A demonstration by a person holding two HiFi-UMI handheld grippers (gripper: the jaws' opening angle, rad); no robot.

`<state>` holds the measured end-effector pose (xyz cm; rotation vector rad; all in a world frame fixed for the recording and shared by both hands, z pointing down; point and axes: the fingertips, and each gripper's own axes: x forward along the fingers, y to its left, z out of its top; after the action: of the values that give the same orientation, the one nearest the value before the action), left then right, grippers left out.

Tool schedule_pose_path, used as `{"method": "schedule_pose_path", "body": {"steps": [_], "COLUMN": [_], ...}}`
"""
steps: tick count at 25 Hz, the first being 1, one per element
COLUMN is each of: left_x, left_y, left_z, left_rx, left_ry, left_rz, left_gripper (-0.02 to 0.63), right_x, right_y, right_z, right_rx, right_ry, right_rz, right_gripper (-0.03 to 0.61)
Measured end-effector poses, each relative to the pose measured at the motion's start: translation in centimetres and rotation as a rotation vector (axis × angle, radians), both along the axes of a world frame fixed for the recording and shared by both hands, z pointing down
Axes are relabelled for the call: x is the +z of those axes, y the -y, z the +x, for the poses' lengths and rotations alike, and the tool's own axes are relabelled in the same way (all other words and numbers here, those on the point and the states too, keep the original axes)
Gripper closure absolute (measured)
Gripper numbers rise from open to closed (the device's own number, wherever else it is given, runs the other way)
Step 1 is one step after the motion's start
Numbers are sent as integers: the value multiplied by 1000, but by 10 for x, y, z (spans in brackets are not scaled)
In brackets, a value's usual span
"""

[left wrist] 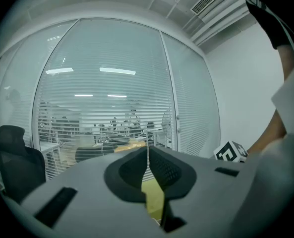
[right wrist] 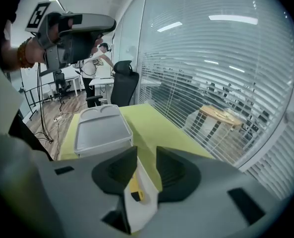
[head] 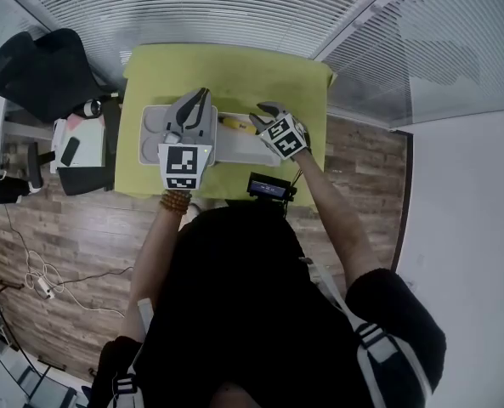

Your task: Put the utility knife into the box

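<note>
Two tongs over the green bench (head: pixel 235 73). The left tongs (left wrist: pixel 147 156) are pinched together, nothing between them. The right tongs (right wrist: pixel 147 158) are released, jaws apart, right above one yellow utility knife (right wrist: pixel 133 190), which lies on a white surface touching the single grey box (right wrist: pixel 101 129). Neither pair touches the knife.

Table (head: pixel 235 70): rectangular top under a yellow-green cover that hangs over the edges. Two things lie directly on it, both along the near edge. The light grey box (head: pixel 154 134) is toward the near-left corner with its lid on top. A flat white panel (head: pixel 235 149) is just right of the box, around mid-edge.
</note>
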<state>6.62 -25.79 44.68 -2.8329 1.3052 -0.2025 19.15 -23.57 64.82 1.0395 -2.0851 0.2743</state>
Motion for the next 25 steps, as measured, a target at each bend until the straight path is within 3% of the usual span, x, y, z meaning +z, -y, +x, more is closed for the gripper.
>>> {"method": "schedule_pose_path", "body": {"steps": [13, 25], "left_x": [-6, -15], "left_y": [3, -5], "left_z": [17, 31], "left_rx": [50, 91], "left_ry": [-9, -11], "left_rz": [6, 22], "left_gripper": [592, 592], "right_x": [-56, -132], "right_y": [7, -2], "right_z": [2, -7], "right_rx": [64, 115], "right_ry": [65, 163], "right_rz": [97, 257], "right_gripper": [457, 460]}}
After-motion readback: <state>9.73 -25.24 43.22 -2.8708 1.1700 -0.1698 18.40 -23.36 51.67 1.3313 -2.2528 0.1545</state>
